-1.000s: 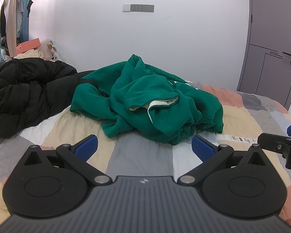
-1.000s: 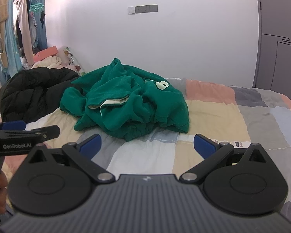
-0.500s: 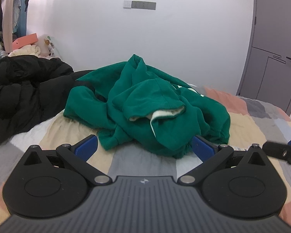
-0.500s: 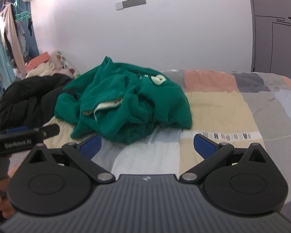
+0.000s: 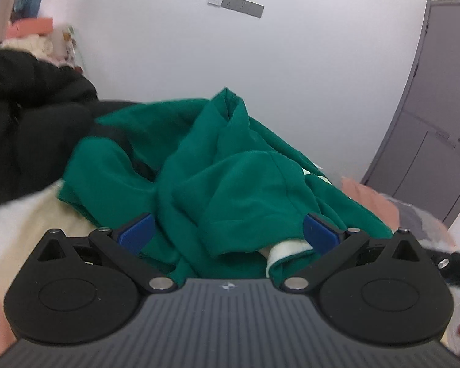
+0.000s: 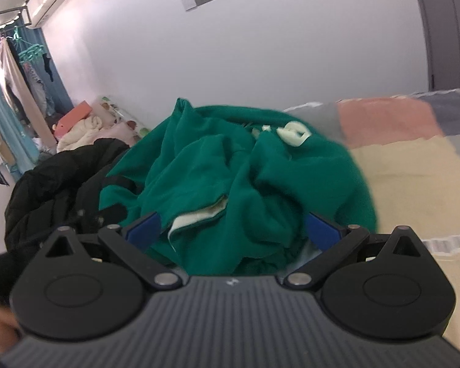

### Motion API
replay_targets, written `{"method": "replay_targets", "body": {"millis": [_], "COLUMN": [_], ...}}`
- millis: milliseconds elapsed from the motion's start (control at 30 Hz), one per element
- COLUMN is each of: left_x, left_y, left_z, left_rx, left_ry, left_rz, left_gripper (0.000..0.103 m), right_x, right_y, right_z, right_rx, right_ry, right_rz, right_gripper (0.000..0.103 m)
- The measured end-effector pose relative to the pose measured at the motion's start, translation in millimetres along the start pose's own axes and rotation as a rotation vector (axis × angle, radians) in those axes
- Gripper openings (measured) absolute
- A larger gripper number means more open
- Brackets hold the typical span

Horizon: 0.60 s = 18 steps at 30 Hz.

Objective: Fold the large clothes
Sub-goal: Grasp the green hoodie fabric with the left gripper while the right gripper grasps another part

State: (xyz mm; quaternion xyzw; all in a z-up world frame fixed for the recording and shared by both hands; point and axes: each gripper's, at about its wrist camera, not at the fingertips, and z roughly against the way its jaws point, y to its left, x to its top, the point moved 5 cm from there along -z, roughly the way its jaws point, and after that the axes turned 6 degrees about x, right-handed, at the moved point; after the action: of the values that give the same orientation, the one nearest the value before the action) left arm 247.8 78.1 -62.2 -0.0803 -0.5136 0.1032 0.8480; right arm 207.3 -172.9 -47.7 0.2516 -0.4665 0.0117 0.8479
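Observation:
A crumpled green hoodie with cream lining lies heaped on the patchwork bed; it also shows in the right wrist view. My left gripper is open, its blue-padded jaws wide apart right at the near edge of the hoodie. My right gripper is open too, its jaws either side of the hoodie's near folds. Neither holds cloth. The hoodie's lower edge is hidden behind both gripper bodies.
A black puffer jacket lies left of the hoodie, touching it, and shows in the right wrist view. The patchwork bedspread extends right. A grey door stands at the far right. Hanging clothes are at the far left.
Both grippers have moved forward to the hoodie, which now fills the space between their jaws. Both views tilted and blurred. The jaws stayed open.

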Motion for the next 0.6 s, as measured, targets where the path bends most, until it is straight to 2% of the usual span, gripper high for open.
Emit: {"method": "replay_targets", "body": {"millis": [67, 167, 233, 300, 333, 367, 400, 433, 500, 600], "left_x": [-9.1, -20.2, -24.5, -27.6, -29.3, -30.6, -30.4, -29.5, -26.2, -21.6], "left_y": [3.6, 7.0, 8.1, 8.5, 8.6, 9.2, 9.9, 10.0, 10.5, 14.6], "left_z": [-16.0, -34.8, -44.9, -52.2, -57.5, -58.2, -59.1, -58.5, -55.6, -53.7], "left_rx": [-0.040, -0.101, -0.140, -0.168, -0.179, -0.186, -0.180, -0.178, -0.185, -0.230], "left_ry": [-0.020, -0.039, -0.048, -0.040, -0.034, -0.038, -0.055, -0.071, -0.096, -0.078], "left_rz": [-0.001, 0.000, 0.021, 0.036, 0.042, 0.046, 0.048, 0.042, 0.033, 0.071], "left_gripper": [0.103, 0.103, 0.100, 0.086, 0.082, 0.072, 0.063, 0.058, 0.038, 0.023], "right_x": [-6.6, -12.7, -15.9, -18.0, -18.9, -19.1, -19.8, -20.7, -21.1, -19.5], "right_y": [-2.9, -5.9, -8.7, -10.5, -10.6, -12.1, -14.9, -17.5, -25.6, -26.8], "right_z": [-19.4, -41.9, -54.0, -62.9, -67.1, -70.9, -76.2, -79.5, -80.5, -75.3], "right_rx": [0.025, 0.027, 0.036, 0.052, 0.048, 0.037, 0.025, 0.015, 0.028, 0.061], "right_ry": [0.006, -0.024, -0.034, -0.045, -0.054, -0.056, -0.052, -0.048, -0.057, -0.080], "right_rz": [-0.010, 0.040, 0.047, 0.061, 0.083, 0.102, 0.119, 0.126, 0.115, 0.132], "right_gripper": [0.099, 0.090, 0.074, 0.065, 0.056, 0.050, 0.035, 0.028, 0.023, 0.016]}}
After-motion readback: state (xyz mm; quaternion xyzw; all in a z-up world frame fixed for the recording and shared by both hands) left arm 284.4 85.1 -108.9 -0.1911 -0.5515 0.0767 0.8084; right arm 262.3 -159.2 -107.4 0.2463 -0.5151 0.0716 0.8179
